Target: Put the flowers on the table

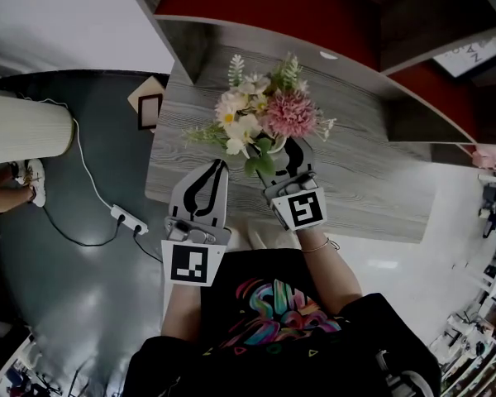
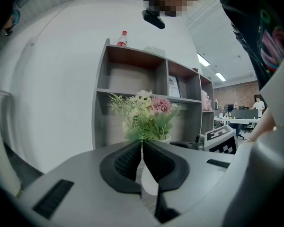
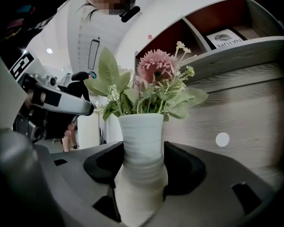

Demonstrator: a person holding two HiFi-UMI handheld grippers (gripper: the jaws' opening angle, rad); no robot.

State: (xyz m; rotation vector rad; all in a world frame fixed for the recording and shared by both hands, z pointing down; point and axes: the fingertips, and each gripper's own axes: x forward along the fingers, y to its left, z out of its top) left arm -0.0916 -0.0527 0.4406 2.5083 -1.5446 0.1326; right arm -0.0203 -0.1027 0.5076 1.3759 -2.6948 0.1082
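A bouquet of pink, white and cream flowers (image 1: pixel 260 114) stands in a white ribbed vase (image 3: pixel 141 150) over the grey wood-grain table (image 1: pixel 355 180). My right gripper (image 1: pixel 283 157) is shut on the vase, its black pads (image 3: pixel 189 167) pressing both sides of the vase's neck. The flowers (image 3: pixel 154 82) rise upright above the jaws. Whether the vase's base touches the table is hidden. My left gripper (image 1: pixel 217 169) hovers just left of the vase with its jaws shut and nothing between them. In the left gripper view the flowers (image 2: pixel 146 115) show just beyond its fingertips (image 2: pixel 136 148).
A grey shelf unit (image 1: pixel 314 48) with red inner panels runs along the table's far side, with a book (image 3: pixel 223 37) in one bay and a bottle (image 2: pixel 122 38) on top. On the dark floor to the left lie a power strip (image 1: pixel 126 218) and its cable.
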